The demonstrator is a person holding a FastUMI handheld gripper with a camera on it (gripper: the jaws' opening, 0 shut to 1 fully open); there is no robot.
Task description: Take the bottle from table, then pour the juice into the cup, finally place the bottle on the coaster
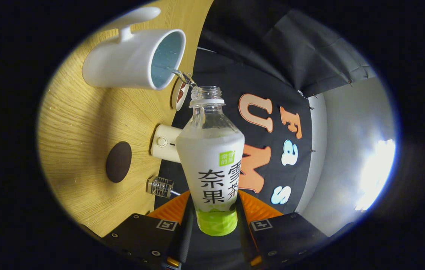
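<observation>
Your tool [214, 217] is clamped on the lower body of the juice bottle [212, 165], both fingers pressing its sides. The bottle is uncapped and tipped so its mouth sits at the rim of the white mug [133, 60], a thin clear stream crossing into it. Bottle looks like thin plastic, probably light now and easy to dent; the smooth label sleeve may slip, so hold low and firm, don't crush. The mug stands on the wooden bench [81, 123]. The dark round coaster [118, 162] lies nearer you, well apart from the mug. Pouring underway; placing is left.
</observation>
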